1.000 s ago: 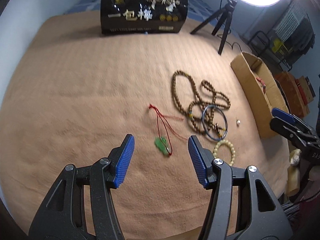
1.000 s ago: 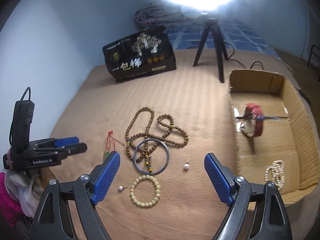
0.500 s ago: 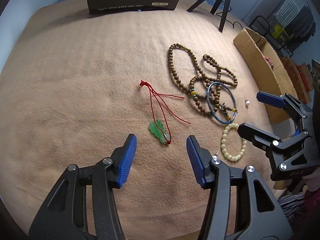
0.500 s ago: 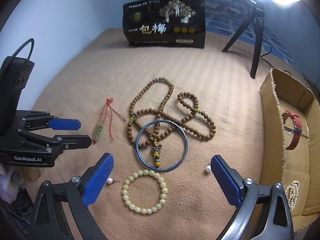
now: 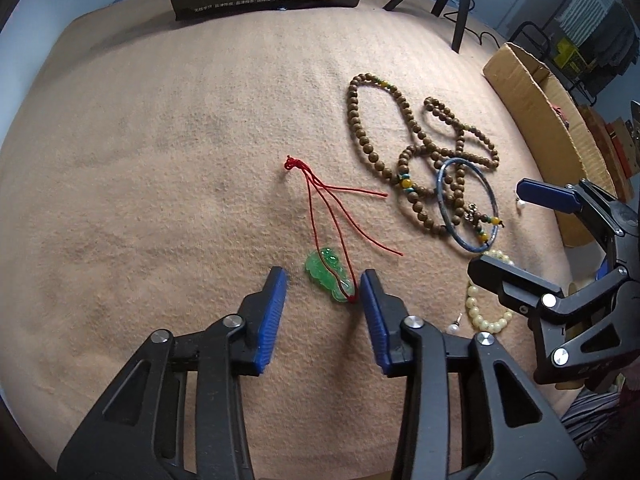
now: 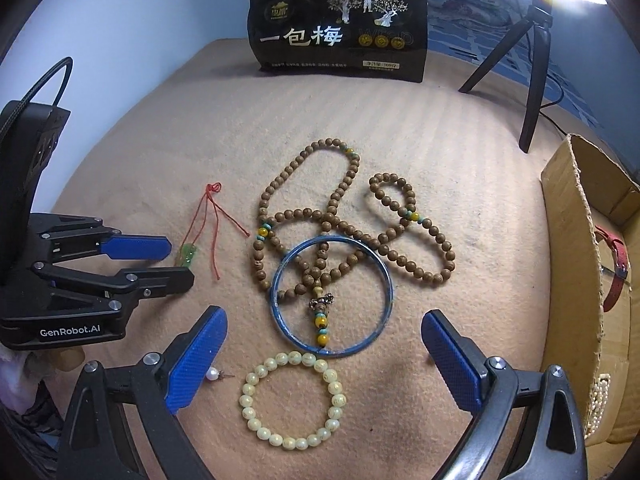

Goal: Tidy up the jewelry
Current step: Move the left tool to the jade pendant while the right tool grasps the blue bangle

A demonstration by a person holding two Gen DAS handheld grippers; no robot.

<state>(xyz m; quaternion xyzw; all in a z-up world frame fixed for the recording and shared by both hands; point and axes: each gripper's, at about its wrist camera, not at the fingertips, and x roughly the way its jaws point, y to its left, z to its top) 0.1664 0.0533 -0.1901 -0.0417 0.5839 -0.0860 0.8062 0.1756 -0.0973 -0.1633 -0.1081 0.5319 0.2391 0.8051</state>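
Observation:
A green jade pendant (image 5: 326, 275) on a red cord (image 5: 320, 196) lies on the tan cloth. My left gripper (image 5: 323, 280) is open, its blue pads on either side of the pendant, low over the cloth. My right gripper (image 6: 320, 334) is open wide, straddling a cream bead bracelet (image 6: 292, 400) and the near edge of a blue bangle (image 6: 332, 296). The bangle lies on a long brown bead necklace (image 6: 340, 224). A small pearl earring (image 6: 213, 374) lies by my right gripper's left pad. In the right wrist view the pendant (image 6: 187, 256) sits between the left gripper's fingers.
A cardboard box (image 6: 576, 280) at the right holds a red watch strap (image 6: 614, 268) and a pearl string (image 6: 598, 404). A black snack bag (image 6: 340, 28) stands at the back. A tripod (image 6: 528, 72) stands at the back right. Another pearl earring (image 5: 519, 203) lies near the box.
Both grippers have moved forward and down toward the cloth. The left now brackets the jade pendant; the right now straddles the cream bracelet. No jewelry has moved.

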